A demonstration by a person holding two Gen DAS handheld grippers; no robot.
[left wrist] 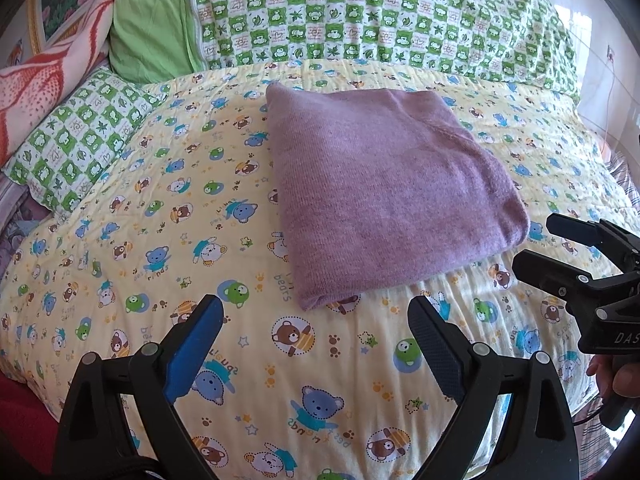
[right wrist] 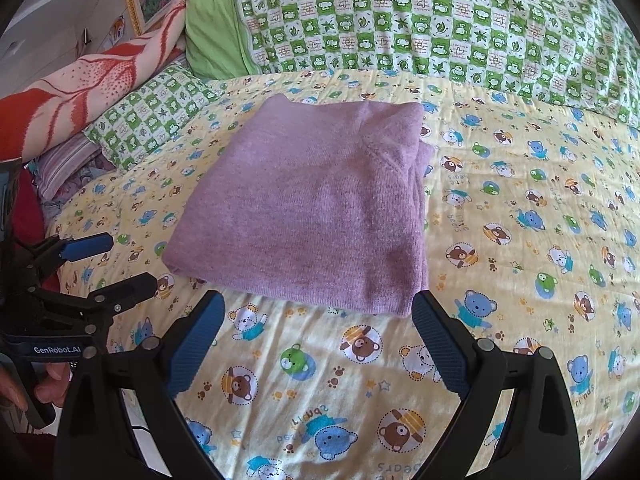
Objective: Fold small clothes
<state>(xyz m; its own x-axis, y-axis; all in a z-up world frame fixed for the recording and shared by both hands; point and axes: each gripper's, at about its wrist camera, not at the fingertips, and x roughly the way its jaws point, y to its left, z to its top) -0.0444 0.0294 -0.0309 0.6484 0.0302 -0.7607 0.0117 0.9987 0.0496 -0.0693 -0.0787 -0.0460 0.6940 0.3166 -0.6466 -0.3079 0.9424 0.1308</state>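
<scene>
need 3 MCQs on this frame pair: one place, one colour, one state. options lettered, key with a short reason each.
1. Where does the folded garment lie?
A. on the yellow bear-print quilt
B. on the floor
C. on the green pillow

2. What colour is the garment?
A. red
B. purple
C. white

3. How do the left gripper and right gripper stand?
A. both clamped on the garment
B. one open, one shut
C. both open, holding nothing

Key: 1 A, bear print shows all around it. 2 B, purple knit in both views. 3 C, each pair of fingers is spread wide with bare quilt between, short of the garment's near edge.
</scene>
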